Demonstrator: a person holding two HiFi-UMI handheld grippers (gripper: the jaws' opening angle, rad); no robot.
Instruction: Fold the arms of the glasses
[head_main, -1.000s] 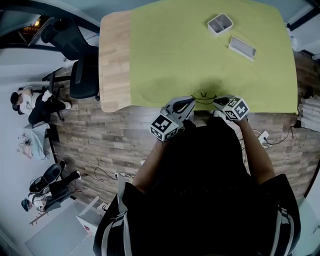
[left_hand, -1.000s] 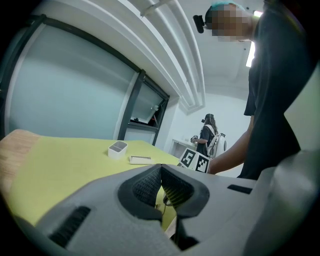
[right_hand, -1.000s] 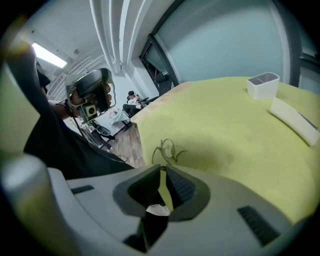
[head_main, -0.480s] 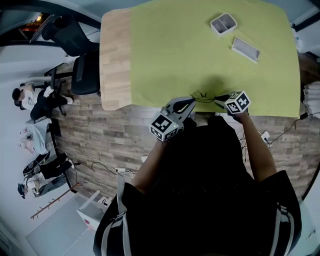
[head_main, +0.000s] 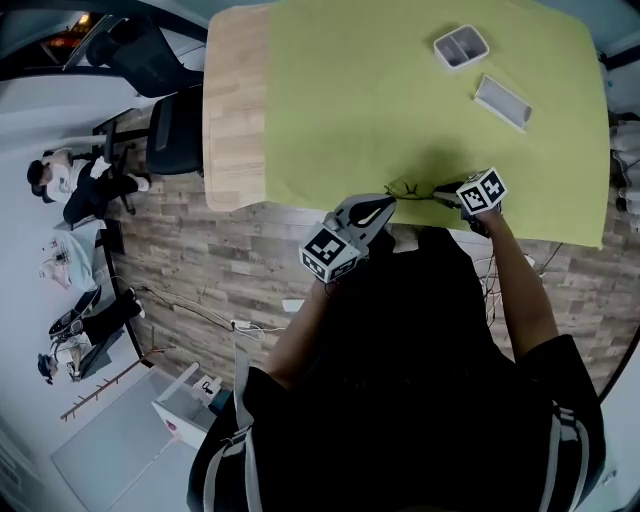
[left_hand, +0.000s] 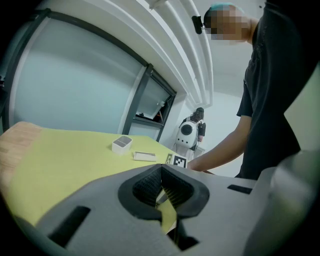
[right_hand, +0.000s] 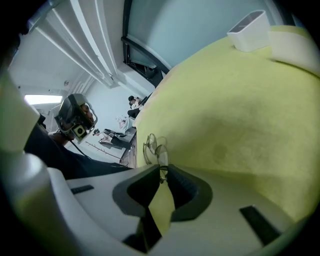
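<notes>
Left claw (left_hand: 161, 170): clenched, tips together, nothing seen between them. In the head view it sits just beside the left end of the frame; I cannot tell if it touches.
Right claw (right_hand: 163, 173): clenched on a thin wire arm of the glasses (head_main: 408, 190), close behind the lenses (right_hand: 152, 147).
Glasses position: on the green cloth (head_main: 400, 90), at the near edge of the surface (head_main: 235, 110), between the two claws.
Risk 1: frame slides off the near edge. Cause: any pull toward the person while the right claw swings the arm.
Risk 2: wire arm bends or twists. Cause: a hard pinch with the frame unbraced, if the left claw is not pinning it.
Risk 3: arm slips out mid-fold. Cause: thin wire in broad claw faces.
Far right: white tray (head_main: 460, 45) and flat white case (head_main: 503, 100), well apart from the work; no interference expected.
</notes>
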